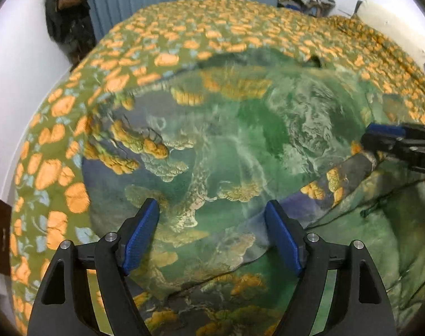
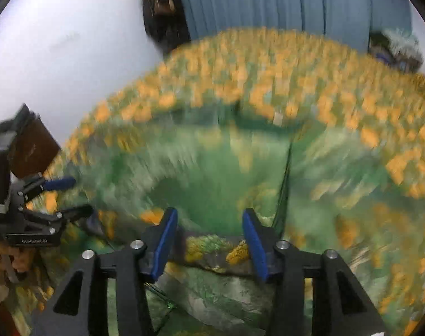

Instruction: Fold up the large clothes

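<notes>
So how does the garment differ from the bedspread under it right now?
The garment is green with a painted landscape print; the bedspread is olive with repeated orange flowers. The garment lies rumpled with folded edges; the bedspread lies spread flat. Both carry orange and green.

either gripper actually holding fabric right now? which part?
Neither. The left gripper hangs open above the green printed garment. The right gripper is open astride a folded edge; its pads don't press it.
</notes>
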`<action>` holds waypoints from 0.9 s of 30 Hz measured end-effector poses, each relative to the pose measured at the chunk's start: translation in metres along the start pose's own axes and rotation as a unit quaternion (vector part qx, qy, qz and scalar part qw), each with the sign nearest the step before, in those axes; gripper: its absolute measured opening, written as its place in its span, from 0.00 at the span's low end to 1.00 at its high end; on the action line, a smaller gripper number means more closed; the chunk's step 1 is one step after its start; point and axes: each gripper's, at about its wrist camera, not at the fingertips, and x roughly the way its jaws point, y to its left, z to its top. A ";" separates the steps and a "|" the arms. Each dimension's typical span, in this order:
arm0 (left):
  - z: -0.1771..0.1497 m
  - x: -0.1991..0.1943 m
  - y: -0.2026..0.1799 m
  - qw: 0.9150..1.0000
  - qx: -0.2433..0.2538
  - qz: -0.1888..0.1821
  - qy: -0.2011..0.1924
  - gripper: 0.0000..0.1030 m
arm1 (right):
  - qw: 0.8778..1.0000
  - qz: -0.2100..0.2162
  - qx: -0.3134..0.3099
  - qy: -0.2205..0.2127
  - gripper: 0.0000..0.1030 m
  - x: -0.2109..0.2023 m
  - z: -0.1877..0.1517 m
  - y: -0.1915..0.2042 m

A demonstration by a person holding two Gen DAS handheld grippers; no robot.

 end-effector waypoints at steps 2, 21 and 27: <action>-0.004 0.005 0.000 1.000 -0.002 -0.003 -0.002 0.80 | 1.000 0.004 0.011 0.009 0.41 0.011 -0.004 -0.006; 0.083 0.059 0.029 0.991 -0.122 -0.030 0.034 0.92 | 1.000 0.009 0.009 0.004 0.41 0.015 -0.009 -0.007; 0.091 0.064 0.042 0.987 -0.157 -0.023 0.023 0.95 | 1.000 0.012 0.009 0.001 0.41 0.015 -0.009 -0.007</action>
